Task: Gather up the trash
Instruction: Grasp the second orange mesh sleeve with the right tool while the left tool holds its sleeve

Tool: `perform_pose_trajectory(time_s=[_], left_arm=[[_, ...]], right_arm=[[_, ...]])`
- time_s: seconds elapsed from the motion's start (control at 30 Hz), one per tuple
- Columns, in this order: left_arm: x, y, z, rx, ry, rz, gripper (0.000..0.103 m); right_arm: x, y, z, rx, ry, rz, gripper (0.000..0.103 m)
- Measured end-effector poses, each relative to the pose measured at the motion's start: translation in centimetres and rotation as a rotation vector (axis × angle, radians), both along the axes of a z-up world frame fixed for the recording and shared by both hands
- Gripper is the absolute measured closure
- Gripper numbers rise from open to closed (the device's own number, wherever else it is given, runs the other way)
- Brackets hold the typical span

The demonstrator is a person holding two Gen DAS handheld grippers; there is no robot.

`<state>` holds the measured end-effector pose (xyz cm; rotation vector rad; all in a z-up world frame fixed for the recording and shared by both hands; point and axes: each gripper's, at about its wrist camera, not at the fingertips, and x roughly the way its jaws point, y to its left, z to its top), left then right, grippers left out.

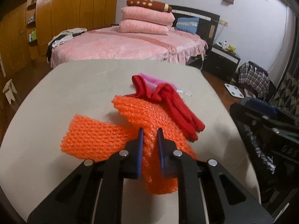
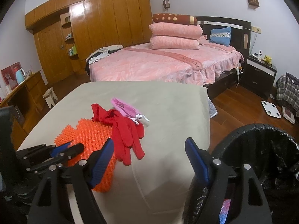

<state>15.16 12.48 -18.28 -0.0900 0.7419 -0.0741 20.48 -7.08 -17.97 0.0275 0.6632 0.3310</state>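
Left tool pinches the orange foam netting on the desk; right tool waits open beside the bin

The orange foam netting (image 1: 130, 123) lies crumpled at the near edge of the desk (image 1: 74, 85), and the left tool (image 1: 150, 136) has its blue pads clamped on a fold of it — squeezed thin between them. It looks very light, soft and springy — a mesh that should compress easily and give the ribbed pads good purchase, though a narrow pinch may let the loose end trail and drag. The red glove (image 2: 127, 138) lies touching the netting, partly over its far side, so it could be pulled along; just beyond the glove sits a pink pouch (image 2: 123, 108). The right tool (image 2: 149, 153) hovers with jaws spread wide and nothing between them, the black-lined trash bin (image 2: 261, 149) just to the right of the desk.
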Motion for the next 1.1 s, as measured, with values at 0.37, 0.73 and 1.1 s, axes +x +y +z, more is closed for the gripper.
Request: perform_pose_trajectory(time_s=[0.37,0.73,1.1], left_arm=[[-2.0,2.0,2.0,0.002,-0.029,0.048,0.090],[-4.4,8.0,3.5,0.044,-0.054,0.164,0.090],[-6.0,12.8,2.9,0.057,-0.044,0.235,0.090]], right_arm=[[-0.6,0.5,0.7,0.003,-0.013,0.016,0.026],[-0.8,5.0,0.0,0.012,0.014,0.096,0.026],[0.0,10.9,-2.1,-0.027,0.040,0.167,0.023]])
